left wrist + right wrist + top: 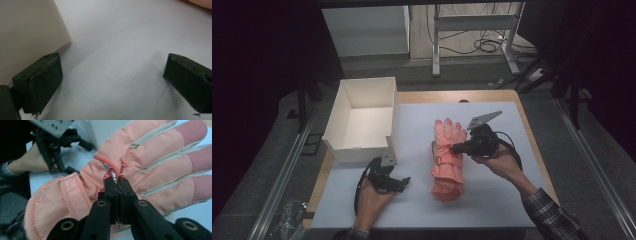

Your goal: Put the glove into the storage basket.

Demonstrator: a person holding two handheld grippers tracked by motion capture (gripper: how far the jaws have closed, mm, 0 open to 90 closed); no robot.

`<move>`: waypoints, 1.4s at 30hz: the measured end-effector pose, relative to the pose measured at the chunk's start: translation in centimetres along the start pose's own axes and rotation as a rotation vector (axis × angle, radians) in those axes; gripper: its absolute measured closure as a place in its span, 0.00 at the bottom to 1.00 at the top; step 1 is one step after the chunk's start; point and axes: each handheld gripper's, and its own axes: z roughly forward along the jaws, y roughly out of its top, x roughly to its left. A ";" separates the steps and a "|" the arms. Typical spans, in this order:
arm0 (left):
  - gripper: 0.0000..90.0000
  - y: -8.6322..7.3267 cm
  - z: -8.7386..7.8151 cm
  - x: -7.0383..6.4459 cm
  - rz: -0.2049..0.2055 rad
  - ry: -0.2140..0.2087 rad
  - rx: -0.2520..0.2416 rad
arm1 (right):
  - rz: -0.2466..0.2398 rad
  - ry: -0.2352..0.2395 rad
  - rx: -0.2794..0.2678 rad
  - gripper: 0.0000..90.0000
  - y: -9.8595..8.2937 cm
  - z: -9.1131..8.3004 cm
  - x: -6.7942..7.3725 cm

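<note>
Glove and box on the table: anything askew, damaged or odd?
Nothing damaged. The pink glove lies flat; the right gripper pinches a fold on its back. The white box stands upright and open, the left gripper open beside it.

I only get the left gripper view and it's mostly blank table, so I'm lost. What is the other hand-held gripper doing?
Observer: The right hand-held gripper is pinching the back of a pink glove, jaws closed on the fabric.
Operator: Is the glove in the air?
Observer: It looks like it lies on the white table cover, fingertips pointing away from the person; I can't tell whether it's lifted a little.
Operator: What's the pale wall on my left?
Observer: It's the side of an open white box with nothing inside.
</note>
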 end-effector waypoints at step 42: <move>0.02 0.0 0.0 0.0 0.001 -0.001 0.002 | 0.032 -0.103 0.021 0.67 -4.3 3.0 0.9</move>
